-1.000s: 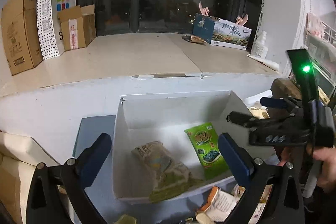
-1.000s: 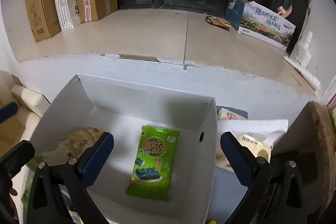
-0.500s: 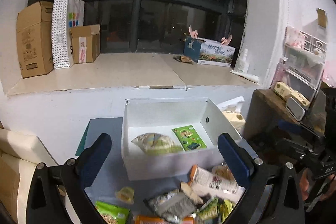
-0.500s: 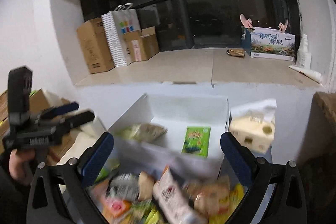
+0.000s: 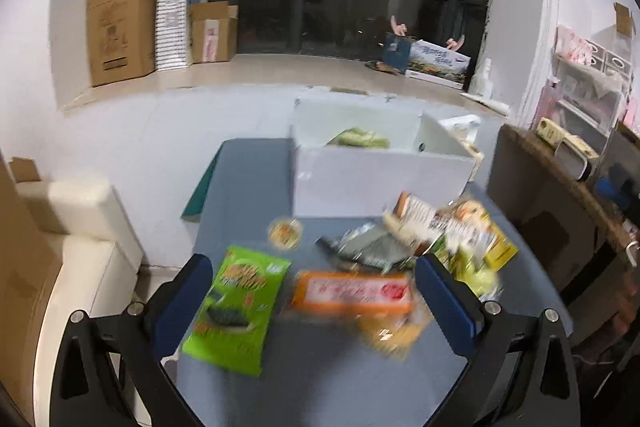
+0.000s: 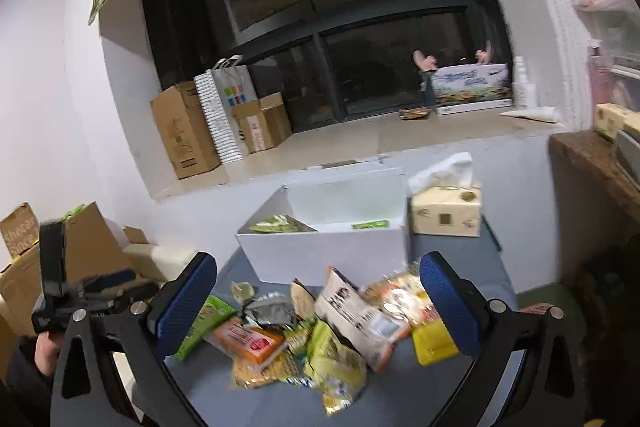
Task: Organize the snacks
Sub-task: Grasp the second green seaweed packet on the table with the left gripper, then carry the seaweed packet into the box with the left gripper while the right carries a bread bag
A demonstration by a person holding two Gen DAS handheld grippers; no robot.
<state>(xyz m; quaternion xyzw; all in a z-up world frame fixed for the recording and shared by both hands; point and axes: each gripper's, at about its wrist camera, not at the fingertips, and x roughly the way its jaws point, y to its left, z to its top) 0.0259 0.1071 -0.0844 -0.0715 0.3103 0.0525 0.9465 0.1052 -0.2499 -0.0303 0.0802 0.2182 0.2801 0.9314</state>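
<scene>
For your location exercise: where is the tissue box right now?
In the right wrist view, the tissue box stands on the blue table, against the white box's right side.

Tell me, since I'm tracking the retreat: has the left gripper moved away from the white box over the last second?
Yes. The left gripper has pulled back: the white box, which filled the view between its fingers, now sits farther off, with the loose snack pile below.

Snack pile point(image 6: 320, 327) on table point(image 5: 248, 187), box point(image 6: 332, 247) behind it, tissue pack point(image 6: 446, 211) right of box
</scene>
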